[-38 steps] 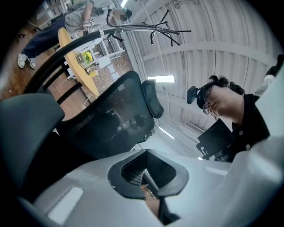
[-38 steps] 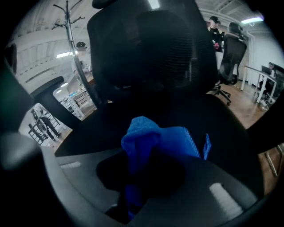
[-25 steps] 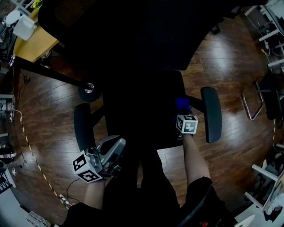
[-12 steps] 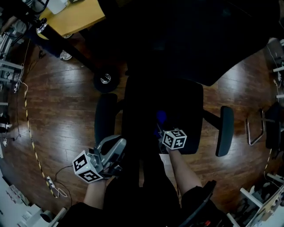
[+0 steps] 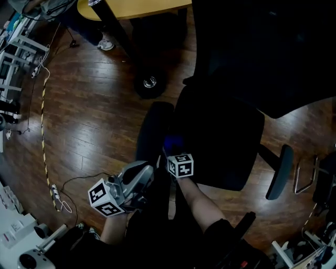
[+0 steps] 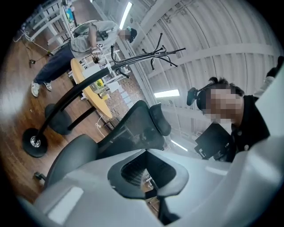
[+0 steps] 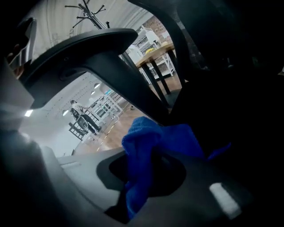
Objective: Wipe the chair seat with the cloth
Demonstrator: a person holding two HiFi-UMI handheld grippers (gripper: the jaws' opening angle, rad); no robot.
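The black chair seat [image 5: 223, 139] fills the middle of the head view. My right gripper [image 5: 173, 152] is shut on the blue cloth [image 5: 171, 142] and holds it at the seat's left edge, beside the left armrest [image 5: 154, 131]. In the right gripper view the cloth [image 7: 155, 144] bunches between the jaws of the right gripper [image 7: 146, 177], with the armrest [image 7: 84, 48] arching above and the dark seat [image 7: 235, 115] to the right. My left gripper [image 5: 137, 176] hangs off the seat's front left corner, shut and holding nothing, tilted upward.
The chair's right armrest [image 5: 278, 171] and backrest [image 5: 273, 47] are nearby. A coat-rack base [image 5: 149, 82] and a yellow table [image 5: 136, 6] stand behind on the wood floor. The left gripper view shows the backrest [image 6: 133, 128], a standing person [image 6: 84, 40] and the person with a headset [image 6: 222, 102].
My right gripper has slid the cloth leftward across the seat, from beside the right armrest to the left edge. The left gripper has stayed where it was.
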